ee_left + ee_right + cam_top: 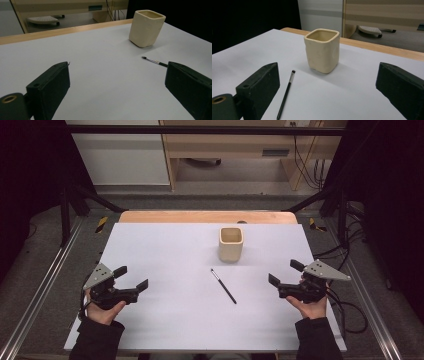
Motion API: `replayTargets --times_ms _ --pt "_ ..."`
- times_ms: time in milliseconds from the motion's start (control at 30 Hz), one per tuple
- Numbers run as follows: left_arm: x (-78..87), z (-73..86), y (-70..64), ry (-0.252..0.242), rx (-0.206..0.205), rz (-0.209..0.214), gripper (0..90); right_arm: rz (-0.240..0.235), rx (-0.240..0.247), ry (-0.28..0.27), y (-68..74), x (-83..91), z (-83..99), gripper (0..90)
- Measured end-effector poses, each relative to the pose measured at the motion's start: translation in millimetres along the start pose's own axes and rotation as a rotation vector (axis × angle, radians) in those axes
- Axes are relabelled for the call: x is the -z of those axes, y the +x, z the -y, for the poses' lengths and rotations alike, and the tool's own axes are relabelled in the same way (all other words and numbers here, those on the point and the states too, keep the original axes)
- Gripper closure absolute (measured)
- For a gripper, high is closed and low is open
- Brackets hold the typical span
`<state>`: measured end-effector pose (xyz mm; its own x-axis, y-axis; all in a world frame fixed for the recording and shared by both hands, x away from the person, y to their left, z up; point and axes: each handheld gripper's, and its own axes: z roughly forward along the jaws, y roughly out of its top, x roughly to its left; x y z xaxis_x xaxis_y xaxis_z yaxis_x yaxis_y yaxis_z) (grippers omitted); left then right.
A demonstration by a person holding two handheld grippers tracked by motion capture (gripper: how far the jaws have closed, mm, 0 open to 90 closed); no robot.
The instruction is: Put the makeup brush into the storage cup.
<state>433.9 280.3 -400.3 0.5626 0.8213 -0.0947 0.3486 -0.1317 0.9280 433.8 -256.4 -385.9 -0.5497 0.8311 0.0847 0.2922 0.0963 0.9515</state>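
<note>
This looks like a lab or recording rig; a black metal frame surrounds a table covered with a white sheet, and aluminium rails run along the grey floor. Loose cables hang by a plywood bench behind.

The table has a wooden top, visible as a light wood strip along the far edge. A white sheet covers nearly all of the surface from the near edge to just short of the far edge. Two items lie directly on the sheet. A cream square-sided cup stands upright, open end up, right of centre toward the far side. A slim black brush lies flat near the centre, just nearer than the cup and apart from it, set diagonally with its bristle tip pointing far-left and its handle end pointing near-right.
</note>
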Motion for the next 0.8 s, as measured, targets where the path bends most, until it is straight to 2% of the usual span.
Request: replayTargets --times_ms 500,800 --pt "-3.1 4.1 3.4 0.016 0.003 -0.01 5.7 0.008 0.011 0.022 4.4 -5.0 -0.6 6.2" --pt "-5.5 6.1 4.2 0.03 0.001 -0.011 5.7 0.009 0.041 0.084 12.8 -15.6 -4.6 7.3"
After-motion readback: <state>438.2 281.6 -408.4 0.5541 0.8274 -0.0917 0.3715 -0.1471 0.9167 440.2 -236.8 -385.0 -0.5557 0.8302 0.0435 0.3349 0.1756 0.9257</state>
